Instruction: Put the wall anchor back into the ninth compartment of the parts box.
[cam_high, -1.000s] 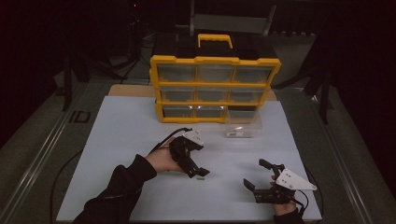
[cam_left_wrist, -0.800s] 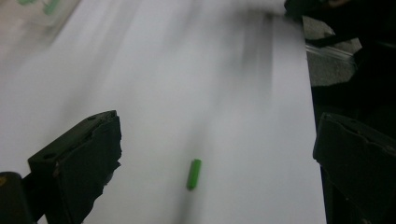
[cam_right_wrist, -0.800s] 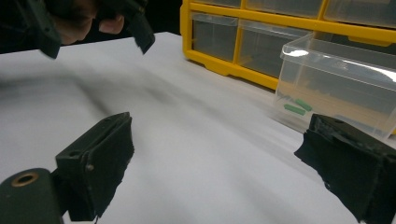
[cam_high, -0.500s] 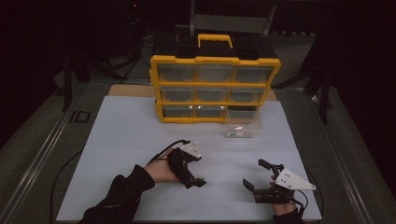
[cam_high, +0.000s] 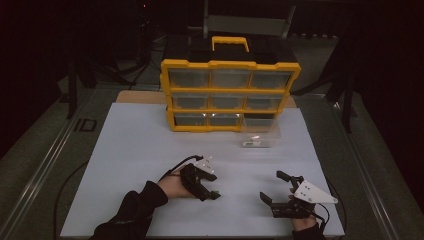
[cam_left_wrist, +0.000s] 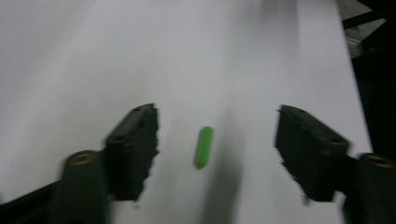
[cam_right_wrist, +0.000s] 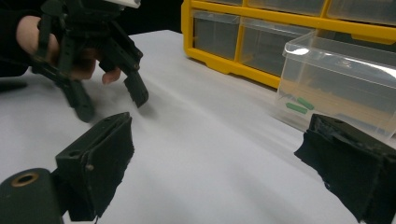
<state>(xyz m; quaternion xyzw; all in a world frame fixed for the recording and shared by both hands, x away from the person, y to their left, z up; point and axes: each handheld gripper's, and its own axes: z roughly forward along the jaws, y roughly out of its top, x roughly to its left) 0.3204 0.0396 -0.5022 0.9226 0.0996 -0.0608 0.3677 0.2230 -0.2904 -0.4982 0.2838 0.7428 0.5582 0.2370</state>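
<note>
Tabletop (cam_high: 125, 150), high view: one left gripper (cam_high: 209, 190) lowered over one green peg (cam_high: 215, 193); one right gripper (cam_high: 275, 189) idle, fingers apart. Left gripper view: peg lies between the fingers (cam_left_wrist: 135, 144), untouched, which have just been closing. Right gripper view: one clear drawer (cam_right_wrist: 345, 79), pulled out for filling, holds two green pegs (cam_right_wrist: 299, 106).

The left gripper (cam_high: 211, 190) is black with a black cable and a pale plate on top. The right gripper (cam_high: 274, 187) carries a grey three-cornered plate. Its pads (cam_right_wrist: 107, 163) are rough black foam. The sleeve (cam_high: 131, 212) is dark.
</note>
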